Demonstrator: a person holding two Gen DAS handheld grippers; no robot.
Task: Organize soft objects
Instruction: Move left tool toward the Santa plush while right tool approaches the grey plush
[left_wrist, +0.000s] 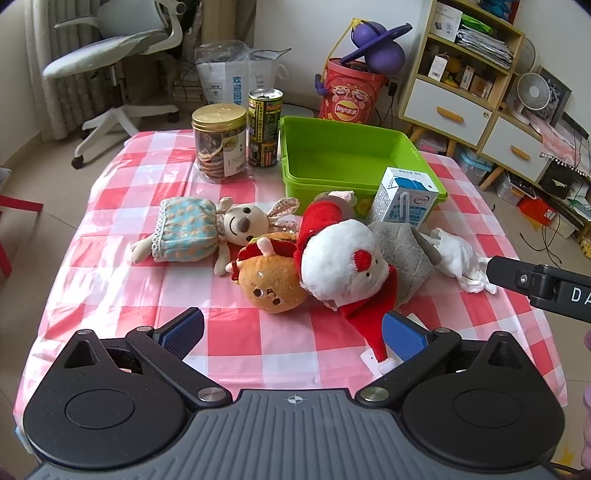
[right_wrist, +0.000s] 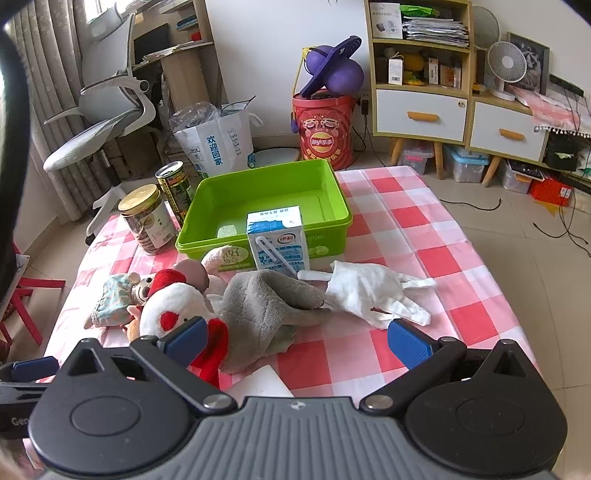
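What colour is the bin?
Bright green bin, seen best from the right wrist view.

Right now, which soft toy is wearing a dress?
The beige bunny doll lying at the left end of the pile wears a blue dotted dress with lace trim; the burger plush and Santa plush do not.

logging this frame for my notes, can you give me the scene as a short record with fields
surface: red and white checked tablecloth
container: green plastic bin, no toys inside
soft items: rabbit doll in blue dress, orange burger plush, white and red santa plush, grey plush, white cloth glove, all on the cloth in front of the bin
hard items: blue and white milk carton against the bin front, gold-lidded cookie jar, dark drink can
left gripper: open, empty
right gripper: open, empty
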